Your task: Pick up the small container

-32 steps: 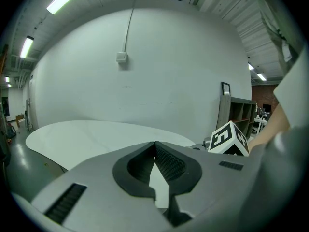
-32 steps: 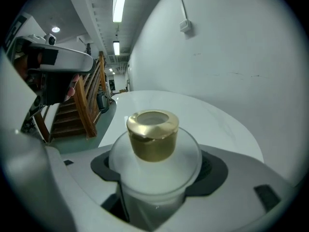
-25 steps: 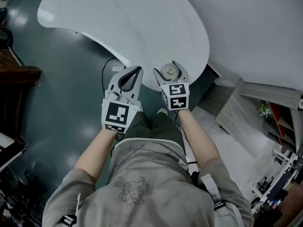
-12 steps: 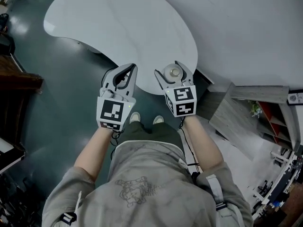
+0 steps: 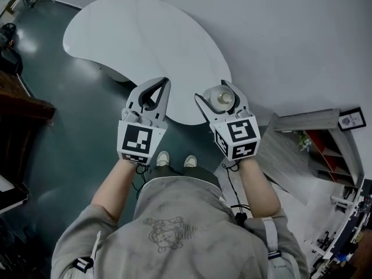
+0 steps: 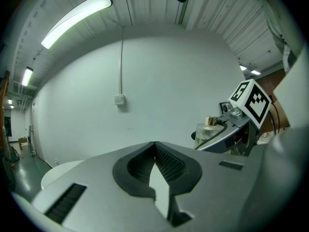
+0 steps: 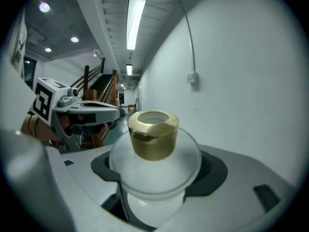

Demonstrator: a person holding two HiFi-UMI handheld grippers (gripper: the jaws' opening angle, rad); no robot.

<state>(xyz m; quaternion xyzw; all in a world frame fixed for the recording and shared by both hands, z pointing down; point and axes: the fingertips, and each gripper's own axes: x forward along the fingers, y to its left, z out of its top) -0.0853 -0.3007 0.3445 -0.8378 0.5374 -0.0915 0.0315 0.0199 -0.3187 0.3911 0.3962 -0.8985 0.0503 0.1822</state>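
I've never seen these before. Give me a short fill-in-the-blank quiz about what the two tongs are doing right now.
1. The right tongs grip a small container whose cap is ____ in colour.
2. The left tongs hold nothing, and their jaws are ____.
3. The curved table in front of the person is ____ in colour.

Missing words: gold; shut; white.

small container [image 5: 221,98] between right gripper [image 5: 213,90] jaws, left gripper [image 5: 163,83] just left, table [image 5: 145,34] below
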